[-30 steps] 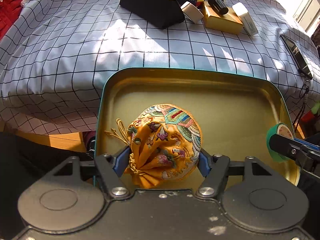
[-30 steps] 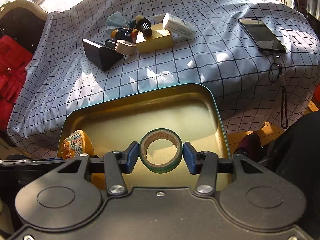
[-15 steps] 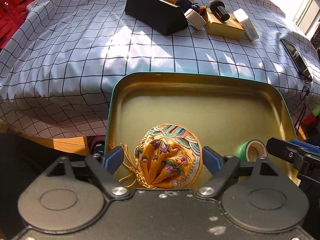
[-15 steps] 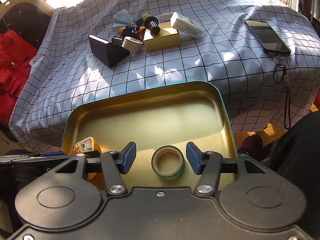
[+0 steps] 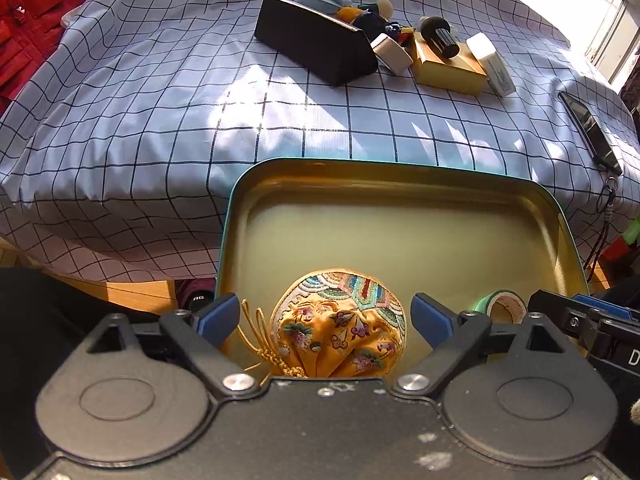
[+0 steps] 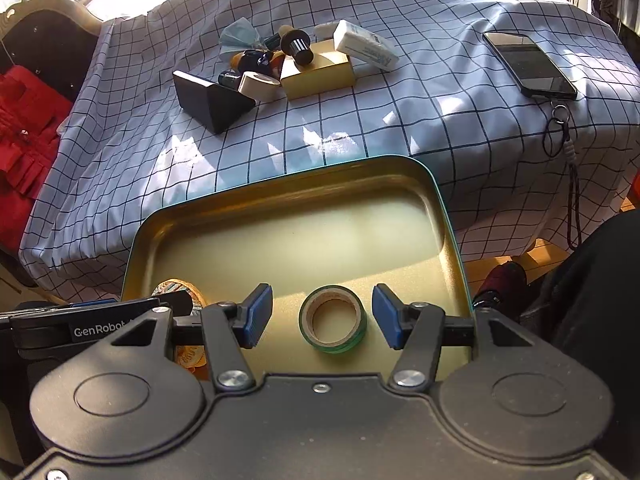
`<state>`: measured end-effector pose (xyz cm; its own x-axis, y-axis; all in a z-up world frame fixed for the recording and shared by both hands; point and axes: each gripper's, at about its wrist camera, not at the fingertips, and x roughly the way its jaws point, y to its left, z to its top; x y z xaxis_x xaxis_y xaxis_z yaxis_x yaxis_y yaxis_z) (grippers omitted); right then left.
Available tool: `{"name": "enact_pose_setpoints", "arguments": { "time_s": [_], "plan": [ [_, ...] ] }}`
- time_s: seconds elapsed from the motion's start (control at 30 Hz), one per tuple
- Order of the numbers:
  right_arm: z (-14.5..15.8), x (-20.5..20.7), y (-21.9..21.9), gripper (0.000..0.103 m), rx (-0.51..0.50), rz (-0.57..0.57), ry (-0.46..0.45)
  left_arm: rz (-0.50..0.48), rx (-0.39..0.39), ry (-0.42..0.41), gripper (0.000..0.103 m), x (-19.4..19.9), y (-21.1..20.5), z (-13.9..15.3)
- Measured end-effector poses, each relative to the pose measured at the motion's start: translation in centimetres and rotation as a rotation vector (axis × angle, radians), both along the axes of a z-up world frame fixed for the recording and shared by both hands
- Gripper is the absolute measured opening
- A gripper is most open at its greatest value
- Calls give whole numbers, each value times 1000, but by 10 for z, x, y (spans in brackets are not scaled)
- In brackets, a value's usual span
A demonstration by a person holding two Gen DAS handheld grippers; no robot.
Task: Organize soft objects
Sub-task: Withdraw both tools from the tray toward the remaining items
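Both tools stand wide over the shallow gold metal tray, the left tool, jaws just opened, releasing an embroidered orange drawstring pouch and the right tool a green tape roll; next comes reaching for the bench's clutter.

Checked tablecloth carries tin tray, phone.

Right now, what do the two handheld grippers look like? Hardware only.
Both match: left gripper and right gripper have matte black bodies, two round embossed discs, silver pivot screws, black linkage arms and blue pads. White "GenRobot" lettering shows on the left one's side. No cables visible.
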<state>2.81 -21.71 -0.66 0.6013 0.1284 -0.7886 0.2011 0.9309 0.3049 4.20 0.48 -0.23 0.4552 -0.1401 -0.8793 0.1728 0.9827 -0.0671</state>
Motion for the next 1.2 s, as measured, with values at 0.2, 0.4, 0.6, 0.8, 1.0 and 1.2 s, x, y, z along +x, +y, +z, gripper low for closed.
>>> {"name": "enact_pose_setpoints", "arguments": {
  "time_s": [0.2,0.4,0.6,0.8,1.0,1.2],
  "plan": [
    [-1,1,-1,54,3,-7,5,1,13,6,92,0,-1,-1],
    [-2,2,-1,54,9,-6,12,4,22,10,92,1,0,0],
    [2,5,-2,54,15,-5,6,6,26,0,92,5,-2,9],
    [9,12,-5,54,16,-12,-6,-1,26,-9,92,15,-6,20],
    [18,24,-10,54,13,-17,-12,-14,26,-17,92,31,-13,30],
    [26,44,-18,54,0,-20,-23,-17,23,-31,92,53,-18,39]
  ]
}}
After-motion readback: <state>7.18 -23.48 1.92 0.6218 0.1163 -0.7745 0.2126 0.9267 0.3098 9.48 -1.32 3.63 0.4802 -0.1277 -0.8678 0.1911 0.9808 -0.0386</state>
